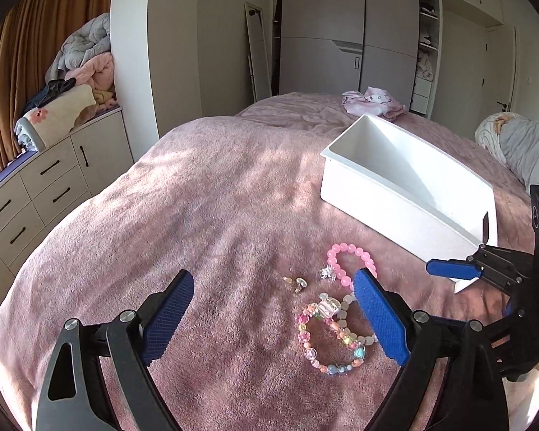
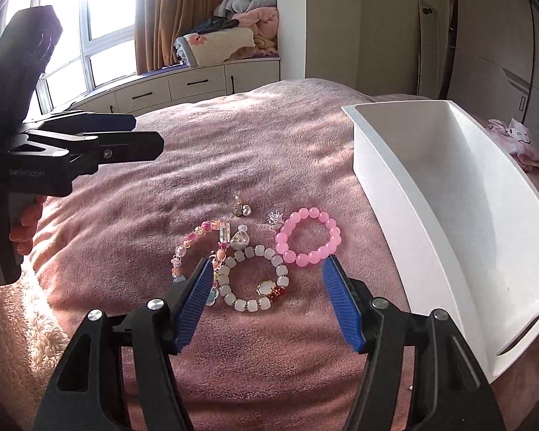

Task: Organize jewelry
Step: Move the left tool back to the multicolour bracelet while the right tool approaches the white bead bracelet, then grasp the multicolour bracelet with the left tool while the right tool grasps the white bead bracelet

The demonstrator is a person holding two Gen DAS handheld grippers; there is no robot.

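Observation:
Jewelry lies on a pink blanket: a pink bead bracelet (image 2: 308, 236) (image 1: 348, 262), a white bead bracelet (image 2: 251, 276), a multicolour bead bracelet (image 1: 327, 337) (image 2: 197, 248), a small sparkly piece (image 2: 275, 219) (image 1: 327, 273) and small earrings (image 2: 242, 208) (image 1: 296, 283). An empty white bin (image 2: 449, 215) (image 1: 395, 186) stands to the right of them. My right gripper (image 2: 267, 269) is open, low over the white bracelet. My left gripper (image 1: 273, 283) is open above the blanket, left of the jewelry. In the right wrist view it (image 2: 151, 136) hovers at the left.
The pink blanket (image 1: 197, 197) covers a bed. A drawer unit (image 1: 36, 194) with piled bedding stands by the window. A wardrobe (image 1: 352, 32) and leaning mirror (image 1: 258, 50) are at the far end. A pink garment (image 1: 373, 102) and a grey pillow (image 1: 521, 147) lie on the bed.

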